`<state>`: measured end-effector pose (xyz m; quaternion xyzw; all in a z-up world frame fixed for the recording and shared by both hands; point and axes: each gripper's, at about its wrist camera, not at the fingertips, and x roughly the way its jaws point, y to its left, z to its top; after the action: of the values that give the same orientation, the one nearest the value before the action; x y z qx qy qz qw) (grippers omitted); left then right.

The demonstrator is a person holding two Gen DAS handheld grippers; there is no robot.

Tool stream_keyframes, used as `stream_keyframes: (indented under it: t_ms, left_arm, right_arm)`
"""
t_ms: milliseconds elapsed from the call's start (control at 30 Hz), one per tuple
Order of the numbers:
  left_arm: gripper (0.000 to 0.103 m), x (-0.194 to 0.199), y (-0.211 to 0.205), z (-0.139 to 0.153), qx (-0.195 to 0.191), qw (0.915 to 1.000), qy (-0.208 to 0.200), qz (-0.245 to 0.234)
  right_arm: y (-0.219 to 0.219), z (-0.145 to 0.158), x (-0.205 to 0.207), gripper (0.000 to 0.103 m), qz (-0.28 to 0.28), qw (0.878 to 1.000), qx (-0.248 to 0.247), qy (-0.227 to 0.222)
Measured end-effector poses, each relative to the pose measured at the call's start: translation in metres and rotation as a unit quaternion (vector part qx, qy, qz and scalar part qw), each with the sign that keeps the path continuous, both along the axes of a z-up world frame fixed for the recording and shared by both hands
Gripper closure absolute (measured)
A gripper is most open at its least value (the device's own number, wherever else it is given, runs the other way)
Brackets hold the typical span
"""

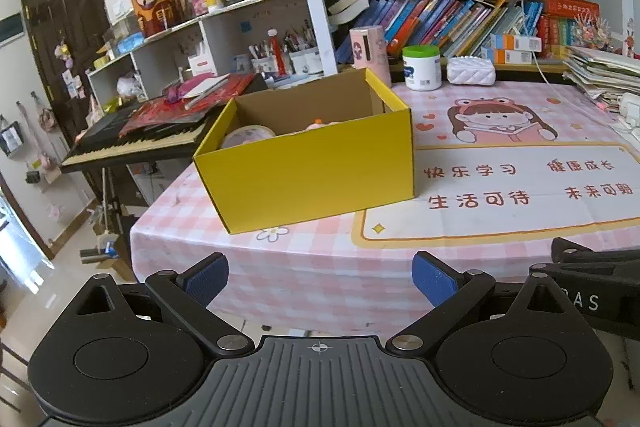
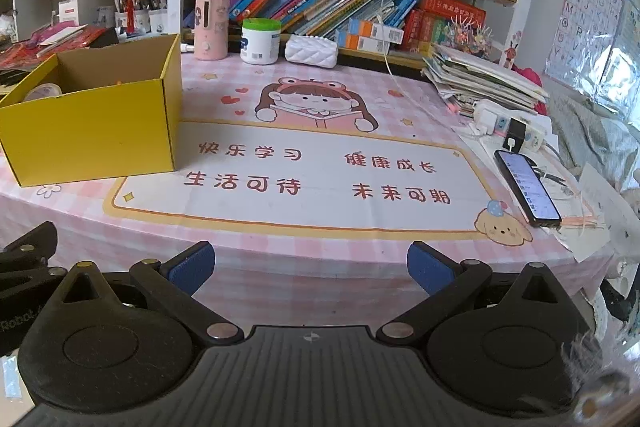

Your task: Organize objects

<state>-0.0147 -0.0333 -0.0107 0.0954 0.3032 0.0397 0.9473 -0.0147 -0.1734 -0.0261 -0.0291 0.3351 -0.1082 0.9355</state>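
Note:
An open yellow cardboard box (image 1: 312,171) (image 2: 92,131) stands on the left part of the pink checked tablecloth (image 1: 304,267) (image 2: 280,259). Inside it I see the top of a tape roll (image 1: 248,135) (image 2: 42,91) and a bit of a pink and orange object (image 1: 316,125); the rest of its inside is hidden by the front wall. My left gripper (image 1: 320,281) hangs open before the table's front edge, below the box, with nothing between its blue pads. My right gripper (image 2: 311,269) is open too, empty, in front of the printed mat.
At the back stand a pink cylinder (image 2: 211,26), a white jar with a green lid (image 2: 261,41) and a white quilted case (image 2: 312,51). A phone (image 2: 527,187), a power strip (image 2: 516,131) and a paper stack (image 2: 480,79) crowd the right side. A keyboard (image 1: 136,143) sits left of the table.

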Motion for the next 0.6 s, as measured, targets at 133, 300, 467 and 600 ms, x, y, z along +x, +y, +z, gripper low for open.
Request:
stream_keyframes:
  t_ms: [133,300,467,600]
  left_arm:
    - [0.003,0.004,-0.002,0.0,-0.004,1.0,0.001,0.008]
    - [0.003,0.009,-0.005,-0.002,-0.003,0.9998,0.008,0.018]
    - [0.003,0.012,-0.007,-0.003,-0.001,0.9996,0.012,0.026]
    - [0.003,0.014,-0.008,-0.005,-0.001,0.9993,0.017,0.032]
  right_arm:
    - [-0.001,0.0,0.003,0.0,-0.004,1.0,-0.002,0.002]
    - [0.001,0.0,0.007,0.0,-0.013,1.0,-0.017,0.005]
    - [0.001,-0.001,0.009,0.0,-0.016,0.999,-0.026,0.008]
    - [0.0,-0.002,0.01,0.0,-0.017,0.999,-0.027,0.011]
